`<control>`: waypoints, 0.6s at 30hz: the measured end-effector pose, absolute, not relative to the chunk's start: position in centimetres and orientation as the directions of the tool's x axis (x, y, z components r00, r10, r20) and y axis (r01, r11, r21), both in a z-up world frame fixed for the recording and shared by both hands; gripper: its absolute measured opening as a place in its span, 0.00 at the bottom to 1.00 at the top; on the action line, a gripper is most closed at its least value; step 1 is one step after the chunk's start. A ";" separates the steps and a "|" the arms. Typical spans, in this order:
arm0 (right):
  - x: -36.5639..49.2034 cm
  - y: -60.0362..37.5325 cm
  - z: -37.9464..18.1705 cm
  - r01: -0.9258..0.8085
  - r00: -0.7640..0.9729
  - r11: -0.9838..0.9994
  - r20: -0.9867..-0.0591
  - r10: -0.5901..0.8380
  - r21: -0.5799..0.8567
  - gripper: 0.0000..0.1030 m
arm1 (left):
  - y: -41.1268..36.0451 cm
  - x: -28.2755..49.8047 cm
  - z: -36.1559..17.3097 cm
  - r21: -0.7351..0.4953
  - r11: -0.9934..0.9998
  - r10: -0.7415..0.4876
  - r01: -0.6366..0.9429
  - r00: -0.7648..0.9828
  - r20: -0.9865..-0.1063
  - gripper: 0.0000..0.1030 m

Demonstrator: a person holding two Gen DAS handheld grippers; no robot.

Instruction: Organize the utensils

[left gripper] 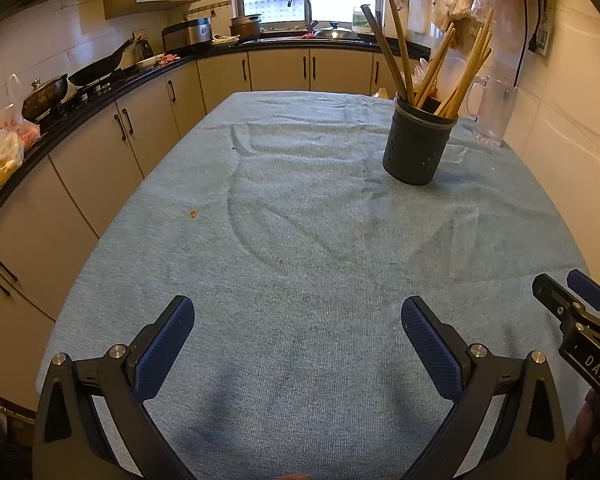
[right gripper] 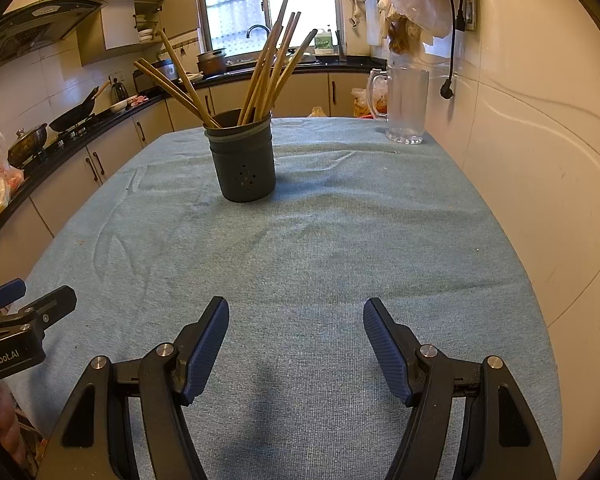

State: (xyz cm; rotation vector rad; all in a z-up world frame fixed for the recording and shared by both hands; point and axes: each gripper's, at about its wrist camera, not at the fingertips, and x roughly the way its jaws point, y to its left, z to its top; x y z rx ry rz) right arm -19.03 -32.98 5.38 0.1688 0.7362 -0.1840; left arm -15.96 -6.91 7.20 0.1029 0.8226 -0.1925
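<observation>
Left wrist view shows my left gripper (left gripper: 298,320) with jaws spread wide and nothing between them, over bare blue tablecloth (left gripper: 300,220). My right gripper (right gripper: 296,324) is likewise agape and empty. Farther out, the dark utensil holder (right gripper: 242,160) stands upright mid-table, chopsticks (right gripper: 268,68) already bunched inside it, near a clear glass mug (right gripper: 406,106). I find no loose utensil on the cloth; I judge the sorting finished or nearly so.
</observation>
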 end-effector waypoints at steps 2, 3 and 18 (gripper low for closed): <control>-19.0 -33.0 5.4 0.224 0.726 0.971 -0.679 -0.107 0.087 0.72 | -6.9 -15.9 7.2 0.016 0.977 -0.131 0.211 0.663 -0.737 1.00; -19.0 -33.0 5.4 0.225 0.726 0.971 -0.679 -0.107 0.087 0.72 | -6.9 -15.9 7.1 0.016 0.977 -0.131 0.211 0.662 -0.738 1.00; -19.0 -33.0 5.4 0.224 0.726 0.971 -0.679 -0.107 0.087 0.73 | -7.0 -15.9 6.8 0.017 0.976 -0.131 0.216 0.651 -0.747 1.00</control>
